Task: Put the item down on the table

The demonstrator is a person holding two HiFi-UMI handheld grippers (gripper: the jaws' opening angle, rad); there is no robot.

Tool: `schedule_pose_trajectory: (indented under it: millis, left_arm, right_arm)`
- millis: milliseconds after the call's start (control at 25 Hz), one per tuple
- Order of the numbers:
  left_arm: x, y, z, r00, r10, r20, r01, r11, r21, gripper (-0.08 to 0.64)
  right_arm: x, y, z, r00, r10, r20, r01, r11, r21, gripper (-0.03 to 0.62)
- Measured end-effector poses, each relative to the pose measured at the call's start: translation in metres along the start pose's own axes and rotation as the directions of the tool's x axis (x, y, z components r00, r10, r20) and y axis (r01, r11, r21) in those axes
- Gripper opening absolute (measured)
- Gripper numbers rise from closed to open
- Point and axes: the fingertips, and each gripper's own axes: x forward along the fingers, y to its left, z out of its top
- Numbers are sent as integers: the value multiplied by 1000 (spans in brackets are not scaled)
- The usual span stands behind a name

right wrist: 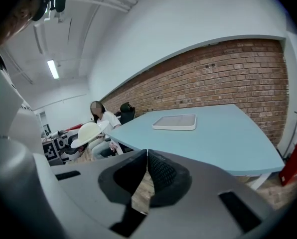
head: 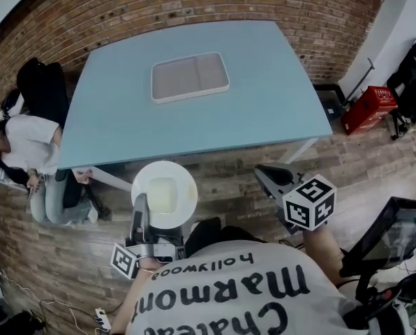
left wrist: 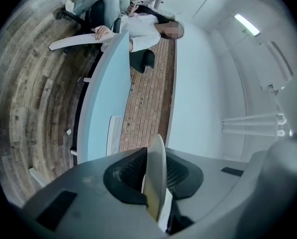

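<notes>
Held a white plate [head: 164, 194] by its near rim in the left tool [left wrist: 155, 163], pads clenched on both faces of the thin edge. Hung roughly flat above the wooden floor [head: 222, 180], just short of the near edge of the blue counter [head: 264, 103], not yet over it and touching nothing but the pads. Carried nothing in the right tool [right wrist: 147, 156]: clenched pad to pad, raised off to the right, well apart from the plate. Saw only a shallow white tray [head: 190, 77] on the counter, toward its far middle. Noted a person [head: 26, 145] seated at the counter's left corner.

Judged the likeliest trouble to be the grip itself: pinched at one rim only, with the whole plate reaching out beyond the pads, so probably prone to droop or slide if swung forward sharply. Reckoned a release this early would send it to the floor. Expected, too, that coming in low could knock the far rim against the counter's edge and twist the plate loose. Thought a landing half on the tray might leave it tilted.
</notes>
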Motion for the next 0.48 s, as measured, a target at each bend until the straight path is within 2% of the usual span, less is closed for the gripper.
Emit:
schedule_pose_trajectory:
  millis: [280,480]
  left_arm:
    - [47,22,7,999,41,-31,-42,998,-36,52]
    - [96,21,4,996,13,-84,-17,999,-48,52]
  right_arm:
    - [22,-26,7,998,-53,-29,54,998,28,11]
    - [38,-48,34,996,-84,-29,85,996,31,11]
